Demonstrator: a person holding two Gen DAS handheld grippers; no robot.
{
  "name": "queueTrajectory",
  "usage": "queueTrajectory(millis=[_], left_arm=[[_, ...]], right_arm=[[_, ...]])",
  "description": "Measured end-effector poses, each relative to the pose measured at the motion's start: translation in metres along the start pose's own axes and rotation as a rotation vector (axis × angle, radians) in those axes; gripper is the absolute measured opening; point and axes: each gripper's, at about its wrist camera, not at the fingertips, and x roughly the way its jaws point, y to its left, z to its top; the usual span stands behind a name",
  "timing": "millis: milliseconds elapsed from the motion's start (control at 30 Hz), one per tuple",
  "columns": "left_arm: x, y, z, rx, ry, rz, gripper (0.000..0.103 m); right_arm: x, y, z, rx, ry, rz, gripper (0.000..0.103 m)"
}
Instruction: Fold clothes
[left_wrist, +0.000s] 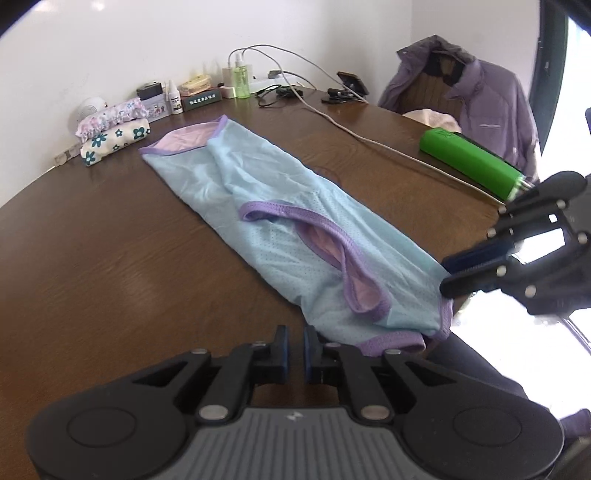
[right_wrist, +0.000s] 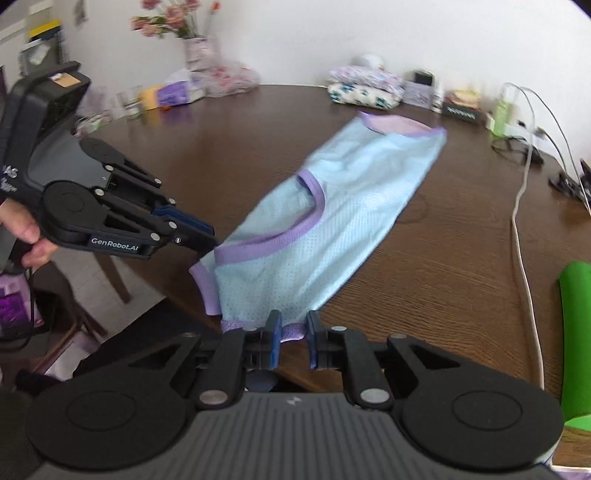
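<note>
A light blue mesh sleeveless top (left_wrist: 280, 229) (right_wrist: 332, 221) with purple trim and pink lining lies folded lengthwise on the dark wooden table (left_wrist: 110, 258) (right_wrist: 461, 258). Its near end hangs slightly over the table's front edge. My left gripper (left_wrist: 296, 347) (right_wrist: 212, 238) stands at the near left corner of the top. Its jaws are a narrow gap apart, and only bare wood shows between them. My right gripper (right_wrist: 293, 338) (left_wrist: 445, 278) is at the near right corner. The purple hem lies between its pads, which stand slightly apart.
A green bottle (left_wrist: 469, 158) (right_wrist: 576, 332) lies to the right beside a white cable (left_wrist: 369, 140) (right_wrist: 524, 258). Folded floral cloths (left_wrist: 114, 136) (right_wrist: 365, 90), small bottles (left_wrist: 242, 79) and a vase (right_wrist: 199, 48) line the wall. A purple jacket (left_wrist: 491, 103) hangs on a chair.
</note>
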Motion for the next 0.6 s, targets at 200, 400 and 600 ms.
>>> queueTrajectory(millis=[200,400,600], left_arm=[[-0.020,-0.006,-0.019,0.181,-0.140,-0.166,0.058],[0.015,-0.011,-0.010,0.244,-0.076,-0.210,0.048],[0.017,-0.005,-0.006,0.244,-0.067,-0.206,0.013]], right_arm=[[-0.023,0.008,-0.008,-0.319,-0.136,0.109,0.048],[0.004,0.004,-0.002,-0.451,-0.074,0.204,0.046],[0.021,-0.021,-0.001,-0.354,-0.043,0.284,0.035]])
